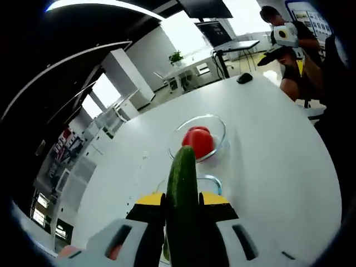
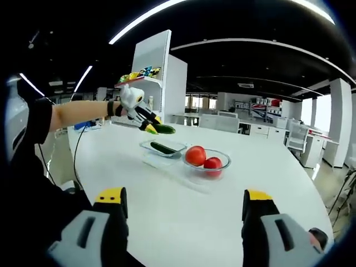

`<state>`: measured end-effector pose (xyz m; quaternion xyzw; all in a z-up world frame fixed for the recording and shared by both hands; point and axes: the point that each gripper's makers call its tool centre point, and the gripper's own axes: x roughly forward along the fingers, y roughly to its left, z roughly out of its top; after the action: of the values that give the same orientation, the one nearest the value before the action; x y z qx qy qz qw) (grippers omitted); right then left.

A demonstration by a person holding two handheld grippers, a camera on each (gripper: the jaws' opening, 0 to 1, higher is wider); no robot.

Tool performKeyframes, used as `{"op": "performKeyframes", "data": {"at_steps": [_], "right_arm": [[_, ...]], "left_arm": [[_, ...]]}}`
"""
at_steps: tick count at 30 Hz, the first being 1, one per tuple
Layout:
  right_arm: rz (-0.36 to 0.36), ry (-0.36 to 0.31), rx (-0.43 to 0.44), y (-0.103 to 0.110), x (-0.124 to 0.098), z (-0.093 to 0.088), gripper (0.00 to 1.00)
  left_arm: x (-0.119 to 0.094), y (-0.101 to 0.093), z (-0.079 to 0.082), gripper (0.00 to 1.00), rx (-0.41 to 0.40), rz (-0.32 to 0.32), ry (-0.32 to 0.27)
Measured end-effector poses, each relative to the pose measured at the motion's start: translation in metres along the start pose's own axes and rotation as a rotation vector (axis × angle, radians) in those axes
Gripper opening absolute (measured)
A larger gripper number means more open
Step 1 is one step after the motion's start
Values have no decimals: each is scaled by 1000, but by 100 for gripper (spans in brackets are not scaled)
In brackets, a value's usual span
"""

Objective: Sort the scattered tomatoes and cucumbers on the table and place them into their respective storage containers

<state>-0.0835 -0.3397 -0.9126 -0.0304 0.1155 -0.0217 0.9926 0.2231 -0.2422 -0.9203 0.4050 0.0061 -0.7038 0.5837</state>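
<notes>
Left gripper view
Left gripper [image 1: 182, 207]: you are holding it above the white worktop [image 1: 267, 167], and its jaws are pinching a cucumber [image 1: 182, 211] between the yellow-tipped pads.
Cucumber: it is pointing forward along the jaws, with its tip reaching toward the round bowl.
Round glass bowl [image 1: 218, 125]: it is standing on the worktop ahead of the jaws, and a red tomato [image 1: 198, 140] is lying inside it.
Second glass container [image 1: 212, 181]: its rim is showing just beside the cucumber, nearer to you than the bowl; I cannot tell what is inside.
Far side: a person [image 1: 295, 55] is standing at the far edge of the worktop, and a dark small thing [image 1: 244, 78] is lying there.

Right gripper view
Right gripper [image 2: 182, 208]: you are holding it over the near part of the worktop [image 2: 183, 222]; its jaws are standing wide apart, with nothing between them.
Left gripper [image 2: 151, 127]: it is coming in from the left on your outstretched arm [image 2: 78, 114], gripping the cucumber [image 2: 163, 129] above the rectangular glass container [image 2: 162, 149].
Rectangular container: another cucumber [image 2: 162, 148] is lying in it.
Round glass bowl [image 2: 207, 161]: it is sitting just beside the rectangular container, and two tomatoes [image 2: 195, 155] are resting in it, touching each other.
Background: a white shelf [image 2: 153, 72] is standing behind the worktop.
</notes>
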Motion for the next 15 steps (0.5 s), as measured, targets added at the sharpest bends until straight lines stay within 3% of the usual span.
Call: {"op": "performKeyframes", "data": {"at_steps": [8, 11, 15], "right_arm": [[-19, 20, 13, -7, 6, -7, 81], [-26, 27, 27, -10, 7, -10, 81], [-27, 39, 25, -11, 8, -12, 81]], "left_arm": [[13, -8, -30, 23, -10, -57, 37], [28, -7, -44, 23, -1, -75, 72], [36, -8, -51, 23, 13, -84, 92]]}}
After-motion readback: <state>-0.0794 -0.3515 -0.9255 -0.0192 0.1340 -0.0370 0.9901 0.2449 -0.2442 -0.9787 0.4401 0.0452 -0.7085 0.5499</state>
